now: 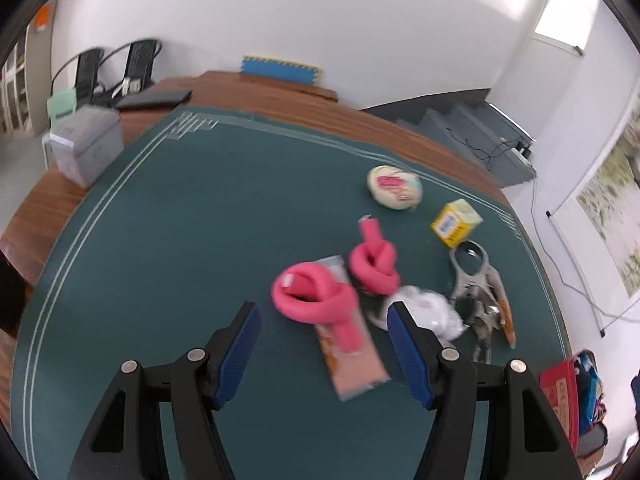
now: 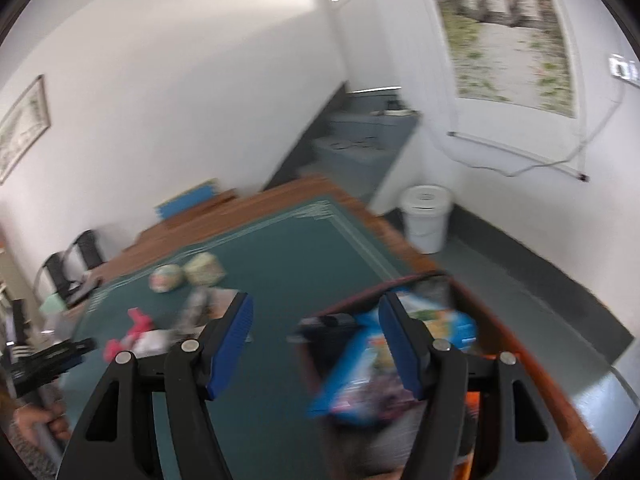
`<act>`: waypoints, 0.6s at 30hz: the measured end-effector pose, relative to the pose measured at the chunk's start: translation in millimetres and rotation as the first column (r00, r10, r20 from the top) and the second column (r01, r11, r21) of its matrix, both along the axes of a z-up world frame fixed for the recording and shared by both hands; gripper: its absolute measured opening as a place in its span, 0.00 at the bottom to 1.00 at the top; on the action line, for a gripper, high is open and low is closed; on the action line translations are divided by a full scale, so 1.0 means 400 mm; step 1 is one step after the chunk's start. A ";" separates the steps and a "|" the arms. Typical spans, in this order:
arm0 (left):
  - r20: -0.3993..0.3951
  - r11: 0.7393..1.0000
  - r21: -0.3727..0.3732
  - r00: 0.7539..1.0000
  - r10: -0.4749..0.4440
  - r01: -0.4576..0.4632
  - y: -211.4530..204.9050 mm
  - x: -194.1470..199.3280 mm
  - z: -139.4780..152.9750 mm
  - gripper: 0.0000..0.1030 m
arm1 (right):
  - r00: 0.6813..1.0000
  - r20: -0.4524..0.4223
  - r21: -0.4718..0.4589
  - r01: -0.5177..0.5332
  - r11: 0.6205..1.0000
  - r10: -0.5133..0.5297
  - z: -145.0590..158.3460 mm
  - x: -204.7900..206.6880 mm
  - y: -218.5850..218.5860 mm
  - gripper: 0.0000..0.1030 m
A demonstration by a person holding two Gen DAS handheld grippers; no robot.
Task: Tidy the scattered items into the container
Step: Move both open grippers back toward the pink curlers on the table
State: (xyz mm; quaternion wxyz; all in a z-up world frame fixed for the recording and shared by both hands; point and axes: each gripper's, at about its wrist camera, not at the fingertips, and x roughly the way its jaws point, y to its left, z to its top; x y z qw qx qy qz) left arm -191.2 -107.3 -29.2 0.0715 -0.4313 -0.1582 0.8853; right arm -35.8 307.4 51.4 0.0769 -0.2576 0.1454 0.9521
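Right gripper (image 2: 316, 340) is hanging over the container (image 2: 352, 308) at the table's edge, jaws spread and empty; a blue packet (image 2: 360, 360) is lying inside, so this looks like a drop-off. Left gripper (image 1: 324, 332) is hovering spread over the pile, nothing pinched. Next pick is likely the pink foam knot (image 1: 316, 296) lying on a flat packet (image 1: 352, 360): lower, straddle, close.

Matt green mat (image 1: 160, 240) on wood table (image 1: 48, 208); pink foam knots (image 1: 316, 300); ribbed blue fingers (image 1: 408, 344).
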 end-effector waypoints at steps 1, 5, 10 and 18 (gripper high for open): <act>0.012 1.000 0.009 1.000 0.007 -0.007 -0.013 -0.011 -0.010 0.65 | 1.000 0.000 -0.005 -0.025 1.000 0.025 -0.002 -0.006 -0.025 0.67; 0.051 0.999 0.035 0.999 -0.004 0.002 -0.021 -0.049 -0.047 0.65 | 0.995 0.020 -0.012 -0.101 0.995 0.101 -0.036 -0.039 -0.120 0.67; 0.066 0.998 0.066 0.998 -0.016 0.011 -0.011 -0.081 -0.075 0.75 | 0.985 0.069 -0.013 -0.156 0.988 0.156 -0.101 -0.075 -0.215 0.67; 0.054 0.995 0.099 0.998 -0.023 0.017 -0.013 -0.105 -0.110 0.74 | 0.971 0.131 0.064 -0.209 0.976 0.200 -0.183 -0.092 -0.285 0.67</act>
